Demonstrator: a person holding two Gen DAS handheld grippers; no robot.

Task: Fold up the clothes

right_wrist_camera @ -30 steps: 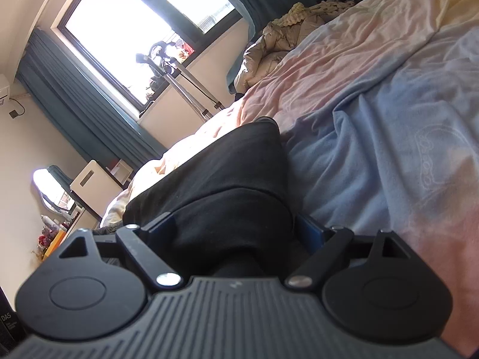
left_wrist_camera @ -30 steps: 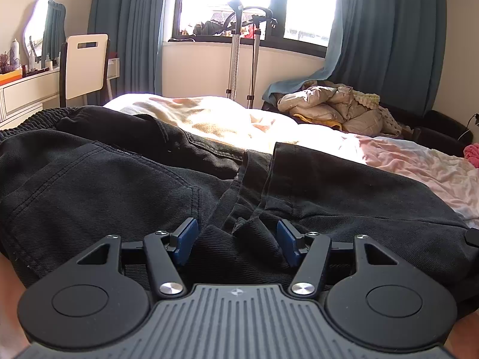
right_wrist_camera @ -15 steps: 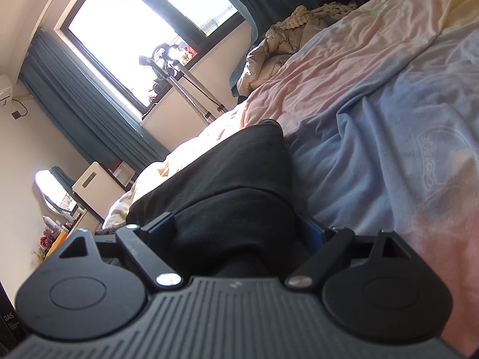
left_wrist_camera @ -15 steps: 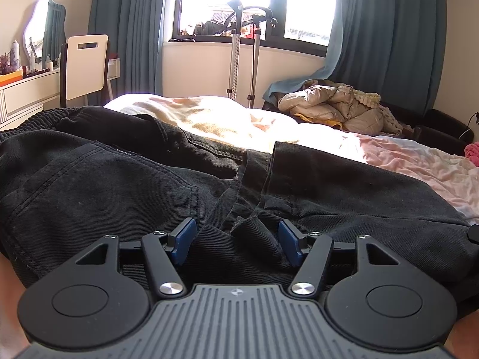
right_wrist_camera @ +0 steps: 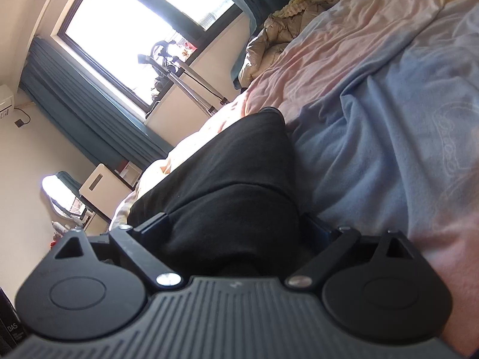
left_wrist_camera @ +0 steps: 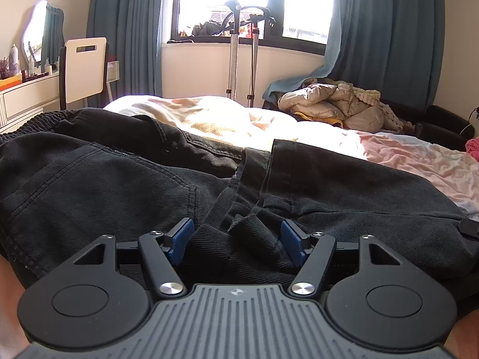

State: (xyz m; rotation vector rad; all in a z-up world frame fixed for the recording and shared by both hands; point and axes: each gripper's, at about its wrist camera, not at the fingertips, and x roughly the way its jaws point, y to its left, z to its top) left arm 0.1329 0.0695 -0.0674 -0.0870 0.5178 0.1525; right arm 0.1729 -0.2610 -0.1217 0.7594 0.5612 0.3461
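One bed; one black trousers; two tools spread.

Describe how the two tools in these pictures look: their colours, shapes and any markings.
Both tools look alike. The left tool has a grey ribbed plate with a small star-like mark, two round black discs at the sides, black link bars with silver screws, and blue pads on its fingers. The right tool has the same grey ribbed plate, black discs and silver screws; its pads are in shadow. No cables or sleeves show.
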